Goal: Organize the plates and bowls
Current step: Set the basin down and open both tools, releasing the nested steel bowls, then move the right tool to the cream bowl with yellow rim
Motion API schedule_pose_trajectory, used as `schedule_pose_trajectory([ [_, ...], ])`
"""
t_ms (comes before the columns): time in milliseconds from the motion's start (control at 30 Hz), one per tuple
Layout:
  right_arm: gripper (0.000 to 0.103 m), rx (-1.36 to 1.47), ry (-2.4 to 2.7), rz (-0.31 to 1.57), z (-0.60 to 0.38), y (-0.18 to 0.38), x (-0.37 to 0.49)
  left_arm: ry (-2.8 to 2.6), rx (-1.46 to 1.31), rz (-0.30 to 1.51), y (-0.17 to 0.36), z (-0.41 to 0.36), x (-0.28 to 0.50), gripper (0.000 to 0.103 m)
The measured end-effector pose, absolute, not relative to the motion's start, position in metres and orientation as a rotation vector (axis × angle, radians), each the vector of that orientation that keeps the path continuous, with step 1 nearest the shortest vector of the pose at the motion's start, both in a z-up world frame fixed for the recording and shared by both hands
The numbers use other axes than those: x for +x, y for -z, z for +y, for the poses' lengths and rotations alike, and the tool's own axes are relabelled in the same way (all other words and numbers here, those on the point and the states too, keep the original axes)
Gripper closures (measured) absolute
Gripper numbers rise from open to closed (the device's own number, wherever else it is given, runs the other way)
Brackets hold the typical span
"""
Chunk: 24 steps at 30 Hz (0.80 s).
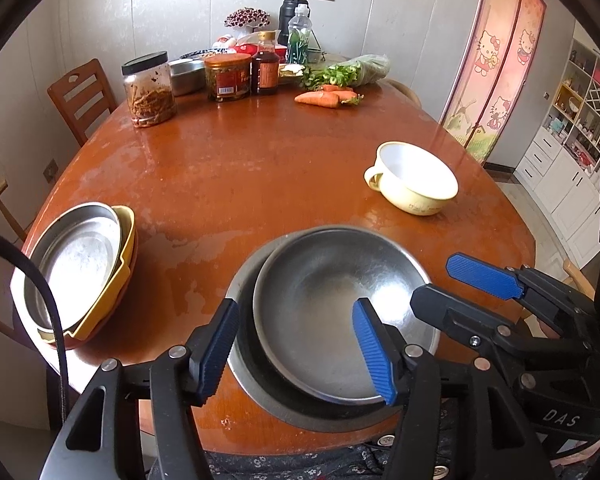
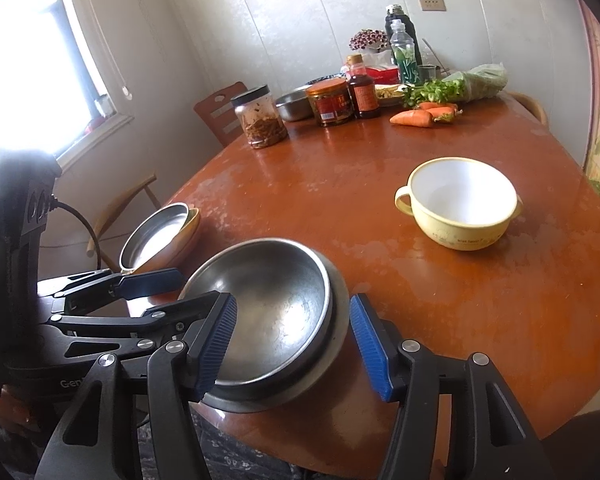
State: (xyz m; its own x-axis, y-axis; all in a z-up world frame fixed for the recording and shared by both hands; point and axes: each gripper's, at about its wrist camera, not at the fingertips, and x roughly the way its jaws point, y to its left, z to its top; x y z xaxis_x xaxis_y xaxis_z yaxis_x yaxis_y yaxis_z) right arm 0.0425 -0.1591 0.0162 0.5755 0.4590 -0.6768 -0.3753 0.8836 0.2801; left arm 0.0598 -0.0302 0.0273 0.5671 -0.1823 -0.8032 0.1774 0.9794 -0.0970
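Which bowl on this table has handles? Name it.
The pale yellow ceramic bowl with a white inside, standing alone on the far right. The nested steel bowls and the left stack show no such loop handles.

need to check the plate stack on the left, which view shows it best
The left wrist view: the plate stack sits near and large, showing the steel plate on yellow and red dishes beneath. In the right wrist view, the stack is smaller, farther off, partly behind the left hand-held gripper.
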Motion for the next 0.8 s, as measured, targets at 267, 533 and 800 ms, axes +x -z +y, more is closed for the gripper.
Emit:
schedule_pose_trajectory([
  [267,0.042,0.113,-0.477,0.807,-0.165,-0.022,0.051,0.214,-0.007,0.934,-0.035,-0.032,0.070,0.041],
  [533,0.041,0.109,-0.459,0.801,-0.170,-0.027,0.062,0.216,-0.010,0.934,-0.040,-0.035,0.082,0.040],
  [800,0.041,0.111,-0.427,0.796,-0.181,-0.033,0.080,0.225,-0.005,0.938,-0.045,-0.043,0.106,0.040],
])
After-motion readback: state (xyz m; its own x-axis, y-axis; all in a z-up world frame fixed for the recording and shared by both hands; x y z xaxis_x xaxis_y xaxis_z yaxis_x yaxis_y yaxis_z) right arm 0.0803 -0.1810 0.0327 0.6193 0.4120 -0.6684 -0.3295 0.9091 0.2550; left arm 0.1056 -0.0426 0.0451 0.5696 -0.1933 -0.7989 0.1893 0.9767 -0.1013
